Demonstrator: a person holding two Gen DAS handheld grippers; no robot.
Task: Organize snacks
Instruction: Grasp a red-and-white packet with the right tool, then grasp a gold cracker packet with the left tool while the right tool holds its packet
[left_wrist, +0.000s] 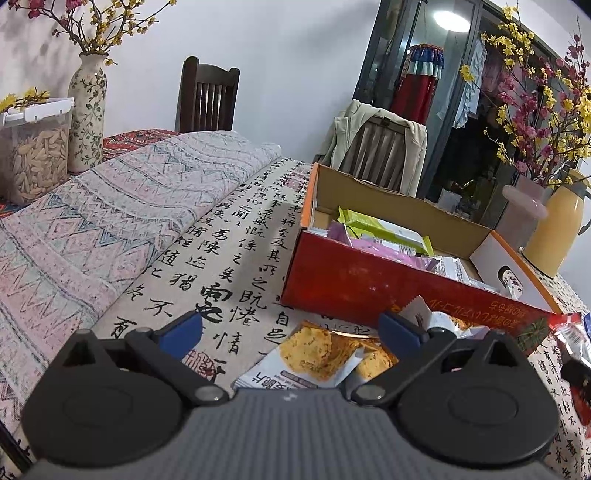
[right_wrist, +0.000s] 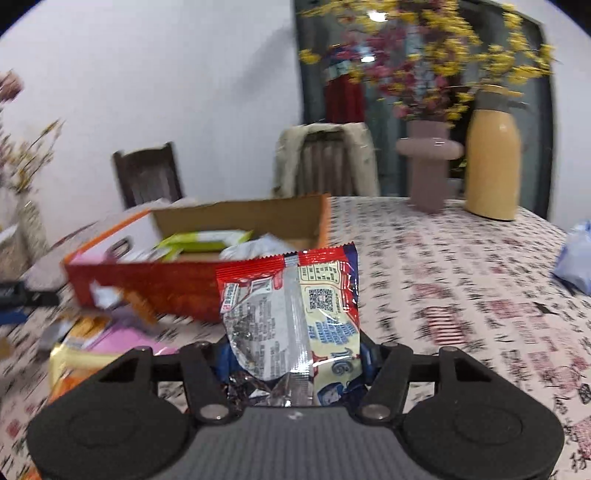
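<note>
A red cardboard box (left_wrist: 354, 280) with an open top holds several snack packets, among them a green one (left_wrist: 384, 225). It also shows in the right wrist view (right_wrist: 170, 284). My left gripper (left_wrist: 291, 334) is open, low over a white cracker packet (left_wrist: 314, 358) lying in front of the box. My right gripper (right_wrist: 295, 356) is shut on a red and silver snack packet (right_wrist: 295, 310), held upright in front of the box's near wall. That packet's edge shows at the right of the left wrist view (left_wrist: 570, 332).
More loose packets, pink and yellow (right_wrist: 92, 343), lie left of the right gripper. A folded patterned cloth (left_wrist: 110, 206), a seed jar (left_wrist: 35, 151) and a vase (left_wrist: 86, 114) stand at the left. A pink vase (right_wrist: 428, 170) and yellow flask (right_wrist: 493, 162) stand at the back right. Two chairs stand behind the table.
</note>
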